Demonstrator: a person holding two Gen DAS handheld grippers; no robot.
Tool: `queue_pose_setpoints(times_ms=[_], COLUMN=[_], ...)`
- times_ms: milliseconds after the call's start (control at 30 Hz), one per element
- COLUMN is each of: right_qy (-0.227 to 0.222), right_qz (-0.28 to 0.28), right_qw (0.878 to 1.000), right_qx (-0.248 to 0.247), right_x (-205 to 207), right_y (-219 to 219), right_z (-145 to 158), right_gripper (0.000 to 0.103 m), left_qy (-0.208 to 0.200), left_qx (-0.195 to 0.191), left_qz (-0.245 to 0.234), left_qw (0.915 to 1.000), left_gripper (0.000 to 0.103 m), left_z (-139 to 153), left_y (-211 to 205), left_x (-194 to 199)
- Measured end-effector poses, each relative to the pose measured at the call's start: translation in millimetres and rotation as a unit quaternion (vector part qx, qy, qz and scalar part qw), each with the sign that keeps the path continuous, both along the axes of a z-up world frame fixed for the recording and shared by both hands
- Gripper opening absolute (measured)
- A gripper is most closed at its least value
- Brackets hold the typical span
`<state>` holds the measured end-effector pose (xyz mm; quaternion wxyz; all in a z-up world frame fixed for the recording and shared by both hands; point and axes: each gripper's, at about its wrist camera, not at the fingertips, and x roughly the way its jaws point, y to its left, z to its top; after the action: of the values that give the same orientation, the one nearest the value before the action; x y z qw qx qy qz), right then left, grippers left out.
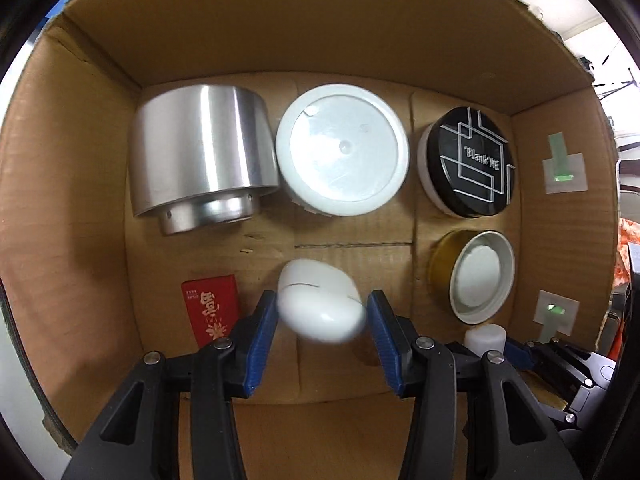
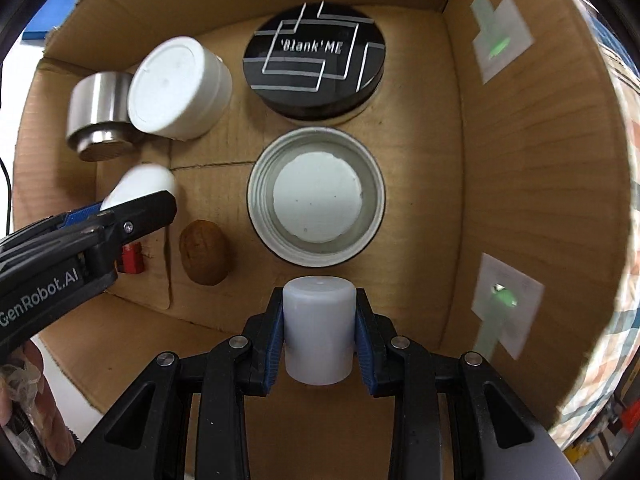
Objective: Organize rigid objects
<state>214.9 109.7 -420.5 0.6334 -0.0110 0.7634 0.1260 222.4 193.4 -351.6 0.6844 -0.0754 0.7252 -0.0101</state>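
Ideally, with the left gripper (image 1: 322, 312) fingers clamping the white egg-shaped case (image 1: 320, 300) at lower centre and the right gripper (image 2: 319, 334) clamping the white cylinder (image 2: 319, 332), each should settle onto bare cardboard box (image 1: 280, 32) floor before release.

Both grippers point steeply down. The left gripper (image 1: 322, 312) has its blue-padded fingers (image 1: 262, 338) pressed on a white egg-shaped case (image 1: 320, 304). The right gripper (image 2: 319, 334) has its fingers (image 2: 272, 340) clamped tight on a white cylinder (image 2: 319, 330).
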Motion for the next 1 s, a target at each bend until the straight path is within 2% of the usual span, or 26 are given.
queue_pose_setpoints(times_ms=[533, 600, 767, 800, 900, 1000], right_qy=[0.025, 0.029, 0.023, 0.019, 0.012, 0.000], right_qz=[0.006, 0.005, 0.002, 0.002, 0.002, 0.004], right_qw=[0.999, 0.999, 0.999, 0.999, 0.999, 1.000], right_qx=[-0.035, -0.036, -0.034, -0.035, -0.033, -0.026], right_x=[-3, -1, 9, 9, 12, 13], right_y=[18, 21, 21, 22, 21, 26], right_z=[-25, -27, -18, -15, -2, 15], right_gripper=[0.035, 0.039, 0.062, 0.063, 0.065, 0.072], left_qy=[0.016, 0.016, 0.010, 0.007, -0.005, -0.018], left_qx=[-0.001, 0.001, 0.005, 0.007, 0.011, 0.016], left_qz=[0.001, 0.003, 0.008, 0.009, 0.015, 0.025], left_qw=[0.9999, 0.9999, 0.9999, 0.9999, 0.9998, 0.9994], left_gripper=[0.044, 0.044, 0.045, 0.046, 0.057, 0.068], left_z=[-12, -8, 7, 10, 28, 45], left_y=[-4, -1, -1, -1, 1, 3], left_x=[-3, -5, -9, -10, -16, -23])
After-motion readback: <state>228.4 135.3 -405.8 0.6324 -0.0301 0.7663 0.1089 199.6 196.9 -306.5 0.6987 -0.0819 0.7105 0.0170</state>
